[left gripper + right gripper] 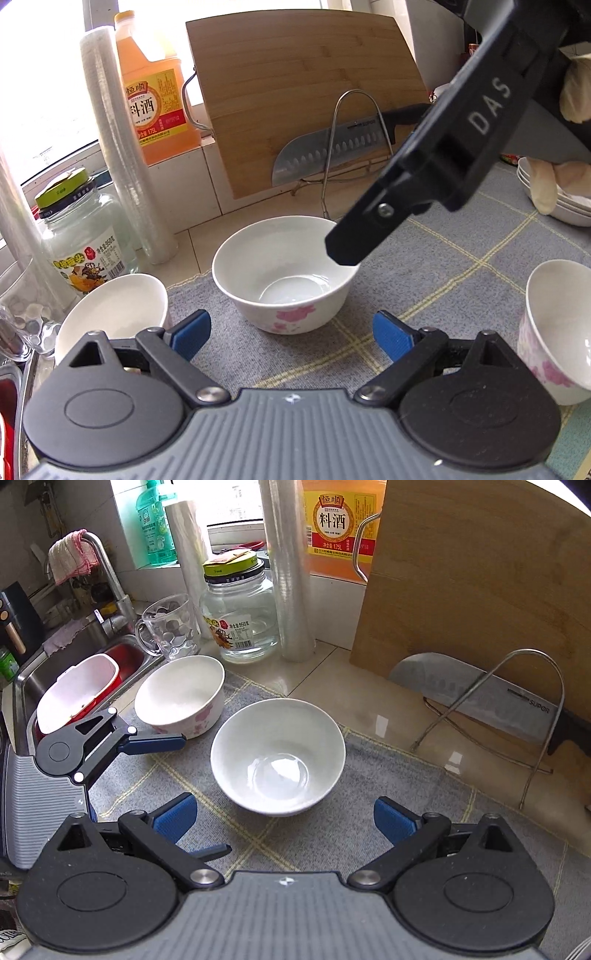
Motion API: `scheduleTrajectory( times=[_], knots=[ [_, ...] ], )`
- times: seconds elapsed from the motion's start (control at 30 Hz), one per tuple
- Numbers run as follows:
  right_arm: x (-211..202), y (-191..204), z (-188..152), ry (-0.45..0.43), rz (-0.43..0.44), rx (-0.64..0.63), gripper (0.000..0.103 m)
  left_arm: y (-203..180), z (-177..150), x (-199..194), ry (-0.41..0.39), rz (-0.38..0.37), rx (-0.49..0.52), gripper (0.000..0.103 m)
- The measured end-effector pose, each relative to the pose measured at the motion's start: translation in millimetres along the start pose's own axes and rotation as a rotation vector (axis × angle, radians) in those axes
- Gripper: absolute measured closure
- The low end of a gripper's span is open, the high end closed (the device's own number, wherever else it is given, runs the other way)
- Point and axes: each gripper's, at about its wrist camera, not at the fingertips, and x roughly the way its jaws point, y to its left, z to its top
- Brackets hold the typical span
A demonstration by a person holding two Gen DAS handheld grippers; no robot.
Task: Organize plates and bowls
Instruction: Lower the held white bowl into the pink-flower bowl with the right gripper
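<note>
Fingers of left gripper [291,334] and right gripper [284,821] spread, empty, before white bowl [284,273].

Grey checked cloth [369,834] spread over the tiled counter [332,679]. Wooden cutting board [472,590] propped upright at the counter's back edge, with a knife [491,701] leaning against its foot behind a wire rack [532,701]. Orange bottle of cooking wine [157,96] on the window ledge, just beside the board. Roll of clear film [290,590] standing on end near a glass jar [240,620] with a green lid. Glass mug [170,631] next to the jar, near the sink [22,679]. Cloth-draped tap [107,572] above the sink, green bottle [155,524] on the ledge behind.
</note>
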Motion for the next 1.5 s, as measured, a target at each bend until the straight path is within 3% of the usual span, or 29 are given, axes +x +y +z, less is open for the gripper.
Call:
scheduleTrajectory(
  times=[0.67, 0.73, 0.9, 0.97, 1.5],
  knots=[
    [64, -21, 28, 0.058, 0.084, 0.042, 0.002, 12, 2, 30, 0.006, -0.031, 0.015, 0.011],
    [66, -21, 28, 0.061, 0.092, 0.041, 0.004, 12, 2, 30, -0.004, -0.031, 0.016, 0.016],
    [69, -21, 29, 0.064, 0.087, 0.035, 0.008, 14, 4, 33, -0.008, -0.043, 0.018, 0.017],
    [69, -22, 28, 0.061, 0.091, 0.039, 0.017, 13, 3, 33, -0.01, -0.047, 0.022, 0.019],
    [61, -19, 25, 0.06, 0.107, 0.045, 0.019, 12, 2, 27, 0.001, -0.059, 0.029, 0.02]
  ],
)
